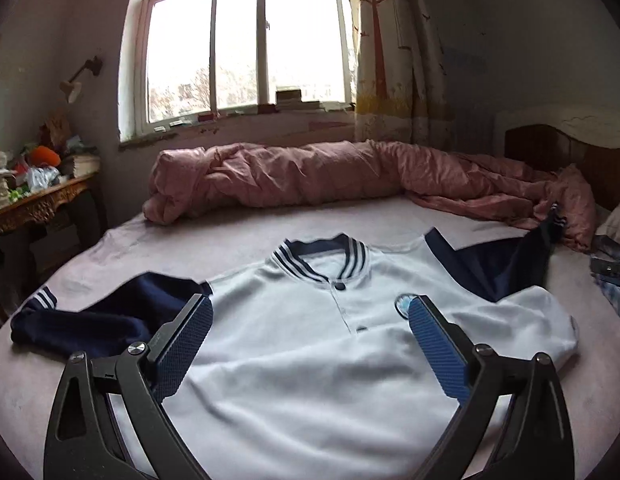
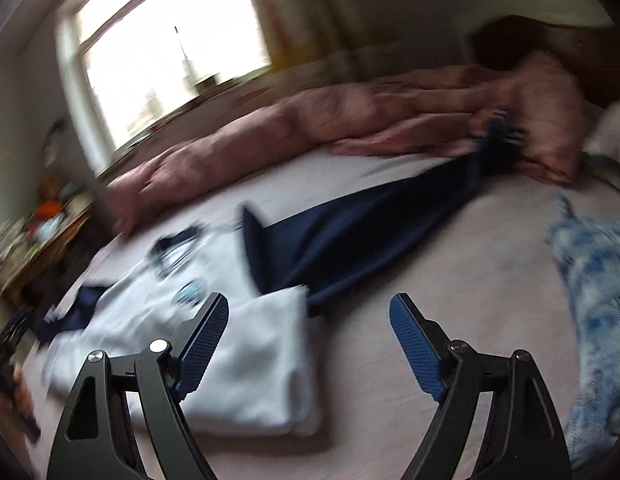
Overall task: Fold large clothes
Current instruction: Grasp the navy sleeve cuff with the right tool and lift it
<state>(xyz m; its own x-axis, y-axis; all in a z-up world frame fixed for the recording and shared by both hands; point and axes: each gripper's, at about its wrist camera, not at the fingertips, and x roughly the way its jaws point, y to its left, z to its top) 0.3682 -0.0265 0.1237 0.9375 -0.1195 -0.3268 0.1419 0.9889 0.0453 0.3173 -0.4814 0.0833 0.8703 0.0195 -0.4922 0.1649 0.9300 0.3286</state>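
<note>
White baseball jacket (image 1: 310, 344) with navy sleeves lying face-up on the bed (image 1: 213, 240), collar toward a rolled pink quilt (image 1: 310, 176). Left claw (image 1: 310, 312) hovering over its chest, jaws gaping wide, gripping nothing. Right claw (image 2: 307, 316) likewise standing wide and empty above the jacket's edge; view blurred.

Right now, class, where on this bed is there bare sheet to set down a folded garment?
Bare sheet lies between the jacket's collar and the rolled pink quilt. More lies between the navy sleeve and the blue patterned cloth. The middle is crowded by the jacket.
</note>
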